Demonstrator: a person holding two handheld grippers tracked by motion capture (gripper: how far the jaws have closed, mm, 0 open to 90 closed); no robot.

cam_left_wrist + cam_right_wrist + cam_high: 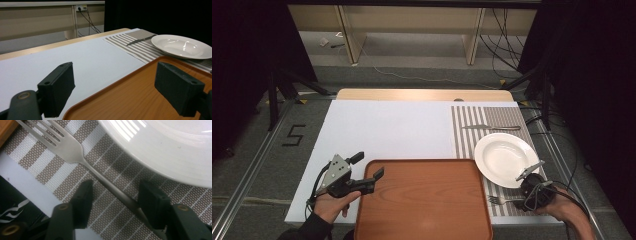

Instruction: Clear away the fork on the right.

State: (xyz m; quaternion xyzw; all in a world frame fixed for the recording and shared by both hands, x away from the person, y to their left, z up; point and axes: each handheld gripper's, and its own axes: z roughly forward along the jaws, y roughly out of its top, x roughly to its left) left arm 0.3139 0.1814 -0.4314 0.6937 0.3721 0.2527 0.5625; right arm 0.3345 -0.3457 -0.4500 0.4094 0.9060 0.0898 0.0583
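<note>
I treat the fork (75, 152) as the work piece. I judge it to be light, rigid metal with a smooth, slippery finish; it lies flat on the striped placemat (112, 215), so there is little clearance beneath it. I judge the best hold to be across the narrow handle, just behind the neck, with the pads square to the shaft so that it cannot pivot or slide out.

The fork lies at the near right corner of the table, on the near edge of the placemat, just beside the rim of the white plate (504, 159) and right of the wooden tray (424, 200). Its tines point toward the tray.

The right gripper (113, 200) stands over the handle with its jaws part-way spread. The handle runs between them at a slant. It passes close to one pad low down, and the other pad stands apart from it; I see no pinch yet.

The left gripper (115, 87) hovers at the near left corner of the tray, jaws spread wide, holding nothing.
</note>
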